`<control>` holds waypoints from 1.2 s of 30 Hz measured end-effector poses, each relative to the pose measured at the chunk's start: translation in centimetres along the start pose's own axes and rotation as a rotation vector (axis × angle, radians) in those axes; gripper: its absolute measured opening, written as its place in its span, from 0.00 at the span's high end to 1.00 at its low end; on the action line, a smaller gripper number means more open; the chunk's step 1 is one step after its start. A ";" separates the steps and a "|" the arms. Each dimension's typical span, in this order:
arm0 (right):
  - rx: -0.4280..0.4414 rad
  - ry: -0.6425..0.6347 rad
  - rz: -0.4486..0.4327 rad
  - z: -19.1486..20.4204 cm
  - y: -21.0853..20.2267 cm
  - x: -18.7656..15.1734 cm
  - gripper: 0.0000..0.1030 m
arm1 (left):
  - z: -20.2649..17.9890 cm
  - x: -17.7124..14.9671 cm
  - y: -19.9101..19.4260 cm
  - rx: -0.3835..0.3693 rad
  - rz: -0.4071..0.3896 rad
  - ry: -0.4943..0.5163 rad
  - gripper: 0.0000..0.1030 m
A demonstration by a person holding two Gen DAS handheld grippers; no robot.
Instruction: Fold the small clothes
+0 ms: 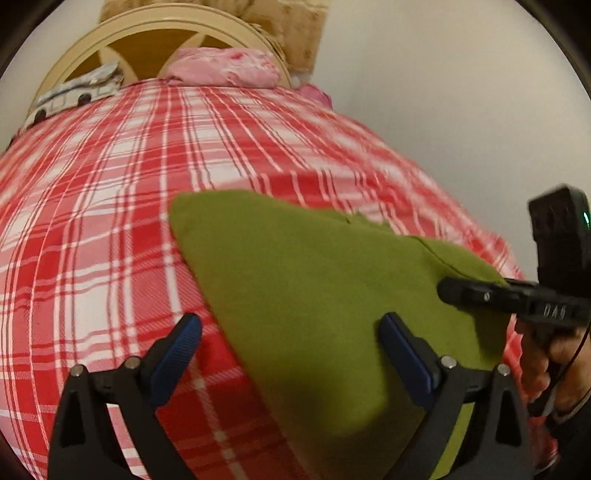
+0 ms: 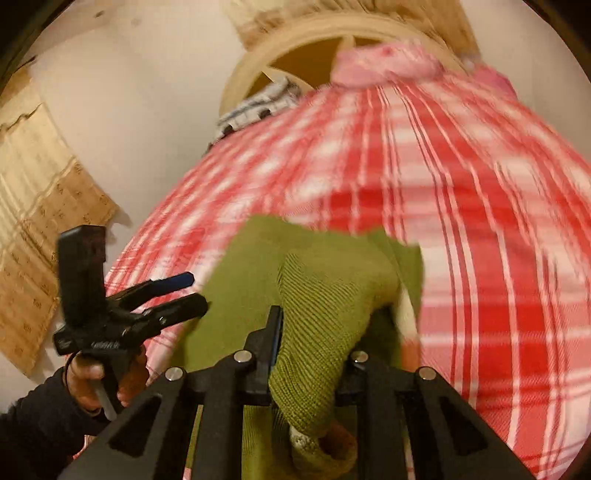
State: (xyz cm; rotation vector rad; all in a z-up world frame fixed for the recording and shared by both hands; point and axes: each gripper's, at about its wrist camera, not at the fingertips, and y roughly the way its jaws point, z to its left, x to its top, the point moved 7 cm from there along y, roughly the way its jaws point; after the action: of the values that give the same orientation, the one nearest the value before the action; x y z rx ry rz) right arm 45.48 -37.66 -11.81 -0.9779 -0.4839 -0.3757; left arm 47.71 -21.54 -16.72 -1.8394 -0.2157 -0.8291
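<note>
A green knit garment (image 1: 314, 288) lies on the red and white plaid bedspread (image 1: 110, 221). My left gripper (image 1: 290, 336) is open, low over the garment's near left edge; its right finger is over the cloth, its left over the bedspread. My right gripper (image 1: 448, 290) enters from the right at the garment's far right corner. In the right wrist view it (image 2: 310, 347) is shut on a bunched fold of the green garment (image 2: 321, 295), lifted off the bed. The left gripper (image 2: 195, 291) shows there at the left, fingers apart.
A pink pillow (image 1: 225, 68) and a patterned cloth (image 1: 79, 92) lie at the head of the bed against a cream headboard (image 1: 147, 26). A white wall (image 1: 461, 110) stands to the right. Cardboard (image 2: 33, 221) leans on the wall left of the bed.
</note>
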 end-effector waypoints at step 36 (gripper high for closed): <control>-0.127 -0.047 0.100 -3.9 -3.0 1.9 0.19 | -1.9 -0.9 0.7 0.028 -0.029 0.047 0.00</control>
State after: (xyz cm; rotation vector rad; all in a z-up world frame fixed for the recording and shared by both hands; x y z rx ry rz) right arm 46.37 -42.67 -10.52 -1.1317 -0.4553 -0.2967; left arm 46.50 -23.31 -17.41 -1.7924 -0.2238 -0.8840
